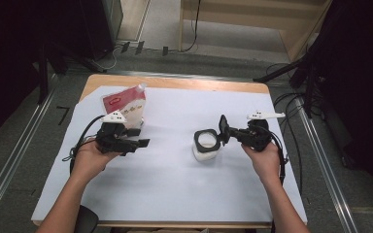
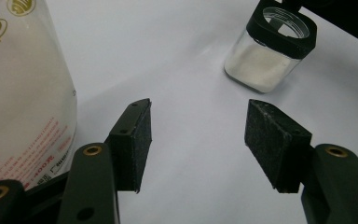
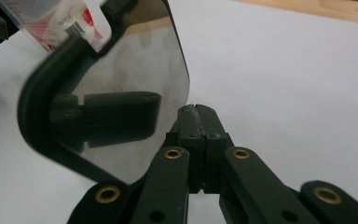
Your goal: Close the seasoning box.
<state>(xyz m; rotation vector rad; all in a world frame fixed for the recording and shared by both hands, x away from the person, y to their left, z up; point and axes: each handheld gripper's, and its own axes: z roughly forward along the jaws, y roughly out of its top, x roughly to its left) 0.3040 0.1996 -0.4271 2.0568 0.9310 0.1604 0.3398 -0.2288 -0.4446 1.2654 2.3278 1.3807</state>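
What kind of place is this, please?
Probably a lab or recording studio: a table covered with a white sheet stands on grey carpet, with black stands and loose cables around it.

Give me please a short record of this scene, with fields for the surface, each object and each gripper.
surface: white sheet on a wooden table
jar: square, clear, black rim, open, white powder inside
lid: black frame, clear pane, upright beside the right gripper
pouch: clear, red label, standing behind the left gripper
left gripper: open, holds nothing
right gripper: shut, next to the lid
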